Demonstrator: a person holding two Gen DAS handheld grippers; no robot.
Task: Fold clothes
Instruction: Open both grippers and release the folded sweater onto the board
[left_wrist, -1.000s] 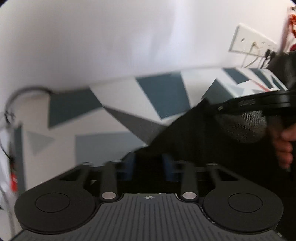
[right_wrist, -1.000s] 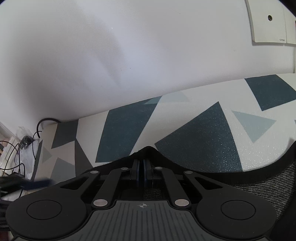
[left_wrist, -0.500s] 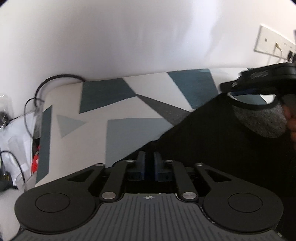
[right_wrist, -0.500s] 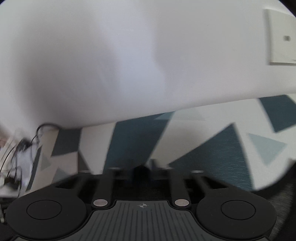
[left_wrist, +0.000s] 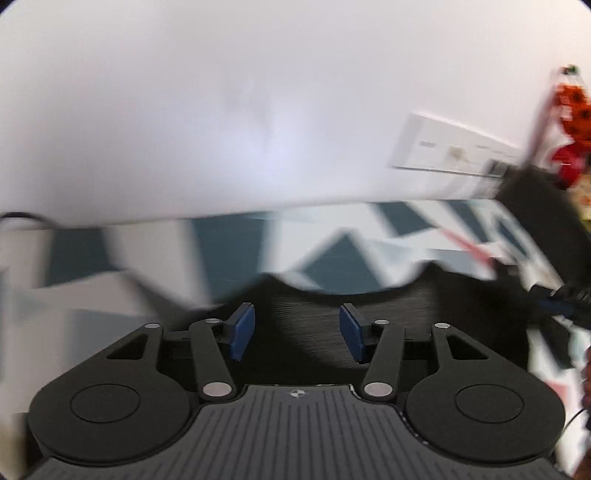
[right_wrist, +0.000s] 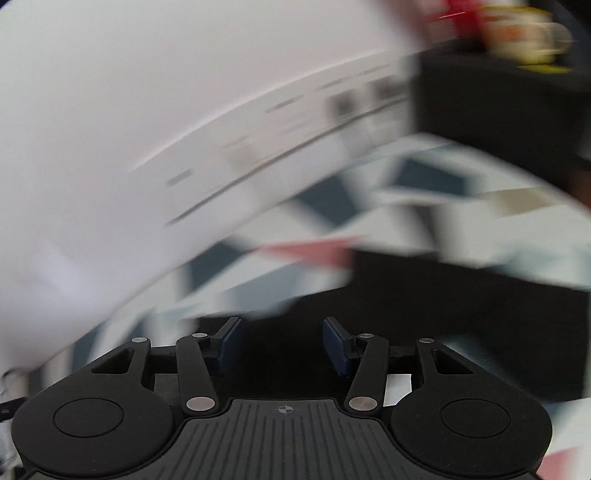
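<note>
A black garment (left_wrist: 303, 332) lies spread on the triangle-patterned worktop (left_wrist: 332, 236), its curved neckline edge facing the wall, blurred.

The garment (left_wrist: 303, 306) is black cloth, matt, with a fine ribbed weave. The left gripper (left_wrist: 297, 332) is matt black plastic with bright metal pivots and smooth blue pads (left_wrist: 242, 330). The tablecloth (left_wrist: 236, 240) looks matt. The wall (left_wrist: 258, 92) is smooth white.

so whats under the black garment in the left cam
The black garment lies on a surface with a blue, grey and white triangle pattern. Whatever lies beneath the cloth itself is covered.
</note>
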